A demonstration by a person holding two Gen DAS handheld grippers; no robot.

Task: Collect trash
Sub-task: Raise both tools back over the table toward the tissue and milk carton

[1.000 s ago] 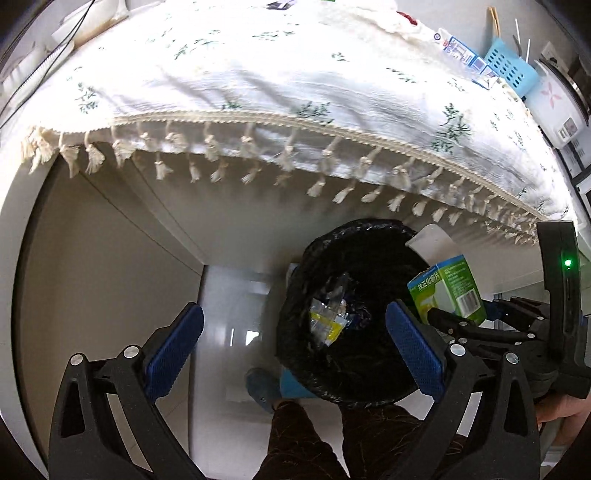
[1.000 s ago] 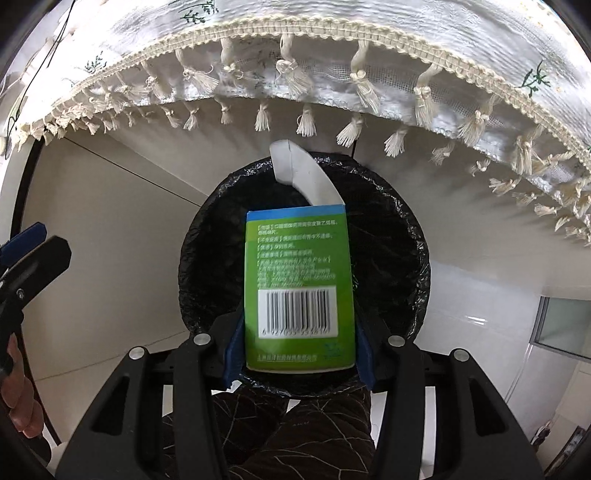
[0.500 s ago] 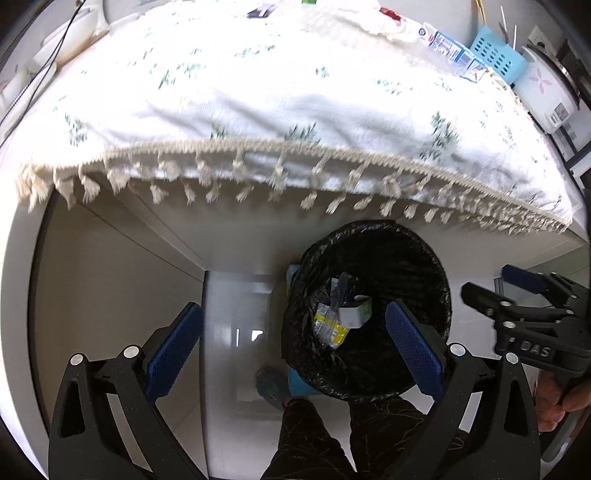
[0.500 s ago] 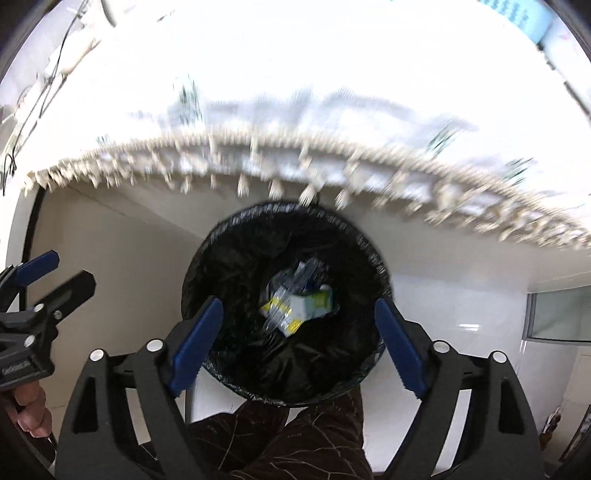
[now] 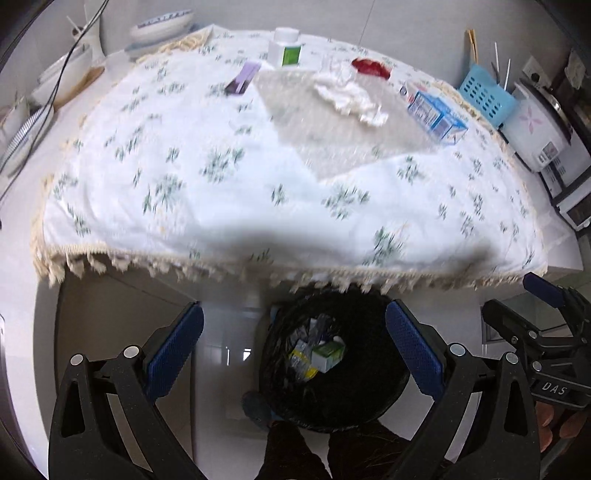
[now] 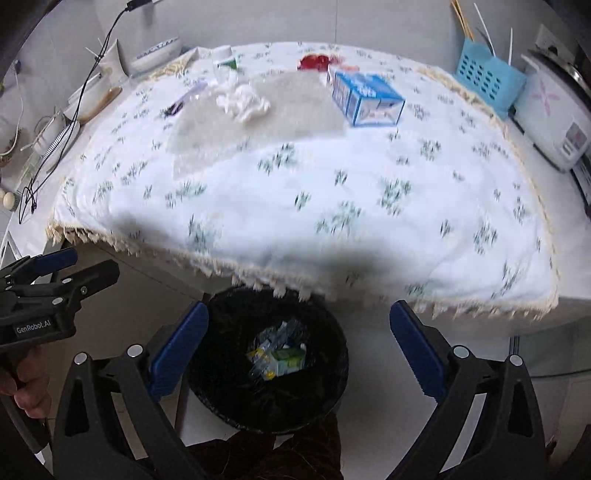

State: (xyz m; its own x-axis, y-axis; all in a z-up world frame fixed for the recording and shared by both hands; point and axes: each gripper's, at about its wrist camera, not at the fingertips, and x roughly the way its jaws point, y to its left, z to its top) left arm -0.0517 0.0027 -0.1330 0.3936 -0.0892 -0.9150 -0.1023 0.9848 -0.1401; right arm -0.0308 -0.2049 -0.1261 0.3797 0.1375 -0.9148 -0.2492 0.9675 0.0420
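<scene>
A black-lined trash bin (image 5: pixel 388 406) (image 6: pixel 221 369) stands on the floor under the table edge. A green and white box (image 5: pixel 327 354) (image 6: pixel 288 360) lies in it among wrappers. My left gripper (image 5: pixel 293 314) hangs open and empty above the bin. My right gripper (image 6: pixel 299 314) is also above it, its jaws opening wide with nothing between them. On the flowered tablecloth (image 5: pixel 258 177) lie crumpled white tissue (image 5: pixel 351 92) (image 6: pixel 243 101), a blue carton (image 5: pixel 436 112) (image 6: pixel 365 98), a red item (image 5: pixel 371 68), a purple box (image 5: pixel 243 77) and a white bottle (image 5: pixel 286 50).
A blue basket (image 5: pixel 485 94) and a white rice cooker (image 5: pixel 535 125) stand at the table's right end. Bowls (image 5: pixel 162 26) and cables sit at the back left. The fringe of the cloth overhangs the bin. The person's legs are just below the bin.
The right gripper let go of the green box, which dropped into the bin, and its jaws spread. Both grippers rose, so the tabletop has come into view.
</scene>
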